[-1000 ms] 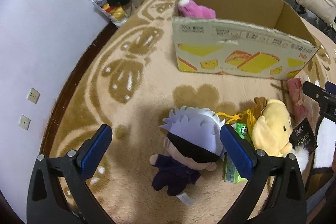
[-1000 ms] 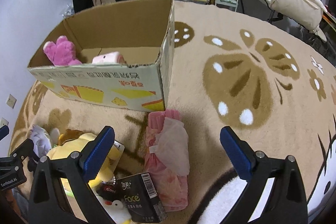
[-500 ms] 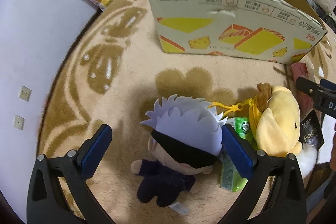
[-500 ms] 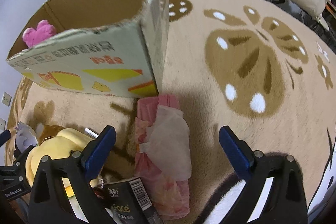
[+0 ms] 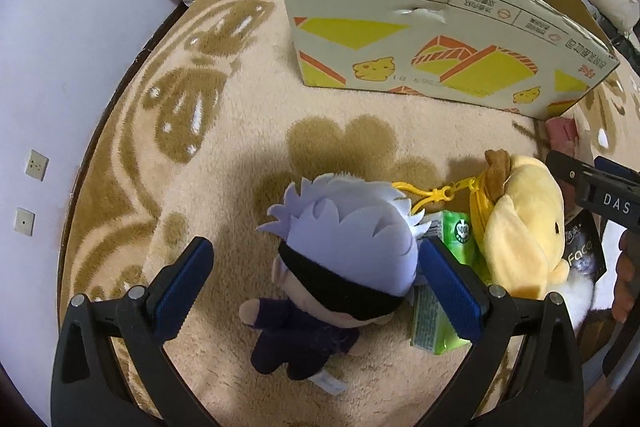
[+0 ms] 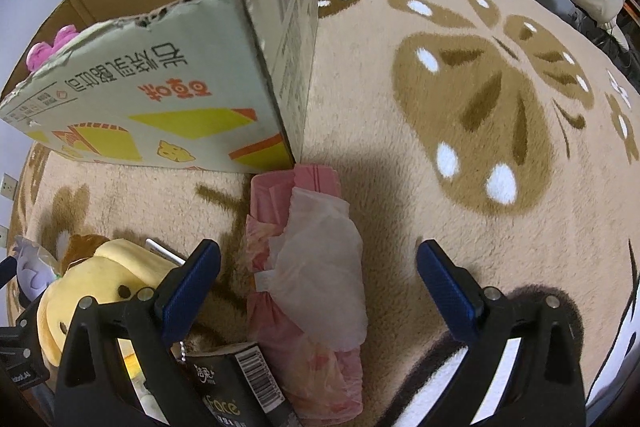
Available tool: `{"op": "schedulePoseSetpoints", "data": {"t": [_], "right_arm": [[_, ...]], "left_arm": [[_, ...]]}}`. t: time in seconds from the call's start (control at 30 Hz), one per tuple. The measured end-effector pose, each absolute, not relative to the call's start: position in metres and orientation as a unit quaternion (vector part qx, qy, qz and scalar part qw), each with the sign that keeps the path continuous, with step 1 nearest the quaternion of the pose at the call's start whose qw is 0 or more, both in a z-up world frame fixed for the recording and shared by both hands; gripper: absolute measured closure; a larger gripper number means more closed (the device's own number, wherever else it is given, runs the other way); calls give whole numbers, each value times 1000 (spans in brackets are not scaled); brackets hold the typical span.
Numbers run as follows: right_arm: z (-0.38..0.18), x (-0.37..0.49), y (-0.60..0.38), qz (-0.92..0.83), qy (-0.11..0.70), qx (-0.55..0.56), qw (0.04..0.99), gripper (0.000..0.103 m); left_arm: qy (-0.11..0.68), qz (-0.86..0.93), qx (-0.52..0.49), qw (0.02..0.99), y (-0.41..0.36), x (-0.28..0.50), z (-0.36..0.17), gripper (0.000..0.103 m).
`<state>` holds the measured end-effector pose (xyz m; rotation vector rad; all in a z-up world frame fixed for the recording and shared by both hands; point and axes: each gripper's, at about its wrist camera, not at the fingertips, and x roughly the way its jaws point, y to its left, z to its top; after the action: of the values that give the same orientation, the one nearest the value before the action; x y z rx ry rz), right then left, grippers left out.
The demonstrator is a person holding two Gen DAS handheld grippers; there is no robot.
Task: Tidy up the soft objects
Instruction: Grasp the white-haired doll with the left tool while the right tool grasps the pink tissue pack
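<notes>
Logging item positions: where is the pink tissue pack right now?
In the right wrist view, the pink tissue pack lies on the rug between the open jaws, just below the cardboard box corner.

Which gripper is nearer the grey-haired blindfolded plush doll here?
Left. The left gripper straddles the grey-haired blindfolded plush doll with open jaws. The right gripper hovers open over the pink tissue pack, beyond the yellow plush.

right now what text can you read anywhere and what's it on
"450g": cardboard box, printed upside down near its top edge.
"100%": green pack, on a round badge.
"Face": black pack, white letters; also a barcode, digits too small to read.
"DAS": right gripper body, cut off at the picture's edge.
Chinese print on the box and black pack: I can't make it out reliably.
</notes>
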<state>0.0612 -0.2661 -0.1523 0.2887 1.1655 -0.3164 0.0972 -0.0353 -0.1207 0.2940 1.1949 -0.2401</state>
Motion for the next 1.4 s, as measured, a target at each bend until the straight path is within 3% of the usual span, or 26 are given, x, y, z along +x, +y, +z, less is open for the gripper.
{"op": "schedulePoseSetpoints", "data": {"t": [0.43, 0.6, 0.77, 0.87, 1.4], "right_arm": [[-168, 58, -271, -152, 556, 126, 808, 25], [-170, 55, -270, -156, 557, 119, 807, 32], [-166, 53, -270, -157, 559, 116, 806, 43], [-161, 51, -269, -156, 556, 110, 809, 52], [-125, 42, -253, -146, 515, 96, 839, 56]], "left_arm": [[584, -122, 112, 795, -33, 102, -136, 5], [591, -138, 86, 790, -31, 103, -139, 18], [577, -158, 98, 795, -39, 95, -134, 41], [565, -165, 116, 800, -44, 92, -133, 43], [493, -80, 66, 864, -8, 98, -96, 45]]}}
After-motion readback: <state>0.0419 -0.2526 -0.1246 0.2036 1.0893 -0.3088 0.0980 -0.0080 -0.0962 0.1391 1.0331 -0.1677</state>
